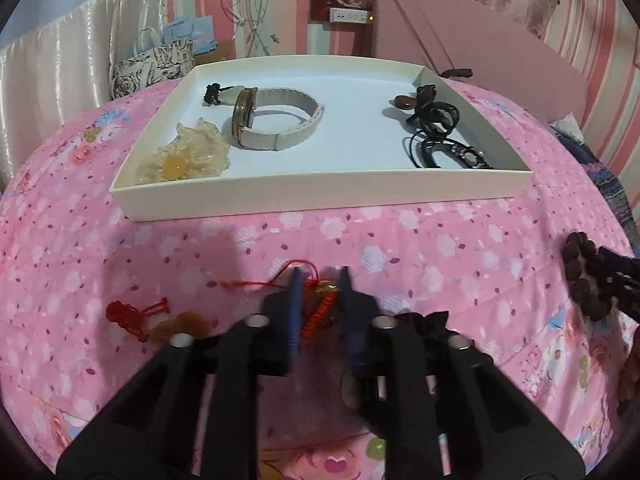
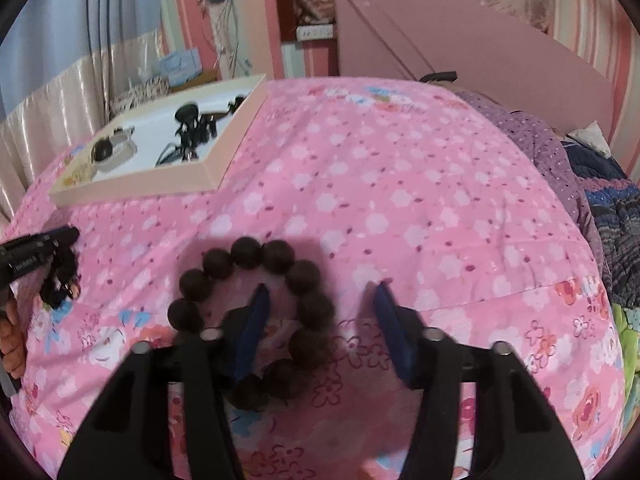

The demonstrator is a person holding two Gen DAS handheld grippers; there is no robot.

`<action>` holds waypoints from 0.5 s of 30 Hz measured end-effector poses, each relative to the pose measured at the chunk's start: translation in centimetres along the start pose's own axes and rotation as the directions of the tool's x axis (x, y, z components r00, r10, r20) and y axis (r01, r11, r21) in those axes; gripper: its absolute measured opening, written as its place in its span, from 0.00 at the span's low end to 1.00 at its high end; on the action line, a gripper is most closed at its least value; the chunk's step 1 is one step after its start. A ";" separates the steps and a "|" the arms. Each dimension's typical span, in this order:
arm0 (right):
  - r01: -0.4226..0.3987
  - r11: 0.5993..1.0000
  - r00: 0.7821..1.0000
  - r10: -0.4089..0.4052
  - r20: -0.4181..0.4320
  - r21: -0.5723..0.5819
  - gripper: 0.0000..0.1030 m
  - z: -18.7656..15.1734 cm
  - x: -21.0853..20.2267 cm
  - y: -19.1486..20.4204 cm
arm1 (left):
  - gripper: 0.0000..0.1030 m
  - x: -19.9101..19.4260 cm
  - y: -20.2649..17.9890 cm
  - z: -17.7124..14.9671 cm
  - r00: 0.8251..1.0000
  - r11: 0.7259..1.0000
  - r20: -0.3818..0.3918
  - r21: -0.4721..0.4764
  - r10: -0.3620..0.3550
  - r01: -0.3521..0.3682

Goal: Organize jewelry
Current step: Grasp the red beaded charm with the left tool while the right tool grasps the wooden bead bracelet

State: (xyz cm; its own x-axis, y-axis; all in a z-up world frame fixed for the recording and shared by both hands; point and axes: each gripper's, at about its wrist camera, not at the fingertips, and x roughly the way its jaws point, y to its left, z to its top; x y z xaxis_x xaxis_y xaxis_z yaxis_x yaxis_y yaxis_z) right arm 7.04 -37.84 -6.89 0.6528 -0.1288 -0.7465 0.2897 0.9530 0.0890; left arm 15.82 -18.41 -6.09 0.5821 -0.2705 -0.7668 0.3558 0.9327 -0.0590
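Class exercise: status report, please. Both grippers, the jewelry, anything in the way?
Left gripper shut on red charm. Right gripper open, one finger inside bead bracelet, side beads between the jaws. Tray ahead, path clear.

A bed is being covered by a pink floral bedspread (image 2: 400, 184). Behind it, the wall (image 1: 592, 36) is being lined with pink and white stripes, a power strip (image 1: 349, 15) is being carried there, and white cables (image 1: 256, 4) are being hung beside pale satin curtains (image 1: 52, 60).
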 end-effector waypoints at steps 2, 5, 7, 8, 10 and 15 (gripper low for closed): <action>0.011 1.000 1.000 -0.011 -0.011 -0.016 0.32 0.0 0.3 0.3 | 0.10 -0.2 0.3 0.0 1.000 1.000 0.002 -0.014 -0.012 0.012; 0.005 1.000 1.000 -0.005 -0.013 -0.016 0.23 0.0 0.3 0.3 | 0.10 -0.5 0.4 0.0 1.000 1.000 0.020 -0.025 -0.017 0.018; -0.004 1.000 1.000 0.004 -0.012 -0.009 0.21 0.0 0.3 0.1 | 0.10 -0.9 0.6 -0.1 0.999 0.999 0.033 -0.033 -0.023 0.025; -0.007 1.000 1.000 0.006 -0.009 -0.005 0.20 0.0 0.2 0.0 | 0.10 -1.3 0.7 -0.2 0.999 0.999 0.040 -0.036 -0.031 0.032; -0.019 1.000 1.000 0.019 0.002 0.007 0.18 -0.1 0.0 -0.3 | 0.10 -2.1 1.2 -0.4 0.998 0.998 0.055 -0.045 -0.039 0.042; -0.104 0.991 0.992 0.098 0.083 0.081 0.18 -0.1 -1.9 -1.0 | 0.10 -4.5 2.8 -0.8 0.995 0.999 0.097 -0.040 -0.027 0.031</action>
State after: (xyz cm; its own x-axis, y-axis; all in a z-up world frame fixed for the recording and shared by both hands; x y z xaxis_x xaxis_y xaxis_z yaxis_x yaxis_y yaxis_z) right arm 5.48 -38.50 -5.63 0.7336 -0.0573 -0.6772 0.2757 0.9359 0.2194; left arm 13.60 -14.37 -3.33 0.6402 -0.3172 -0.6997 0.3443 0.9326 -0.1078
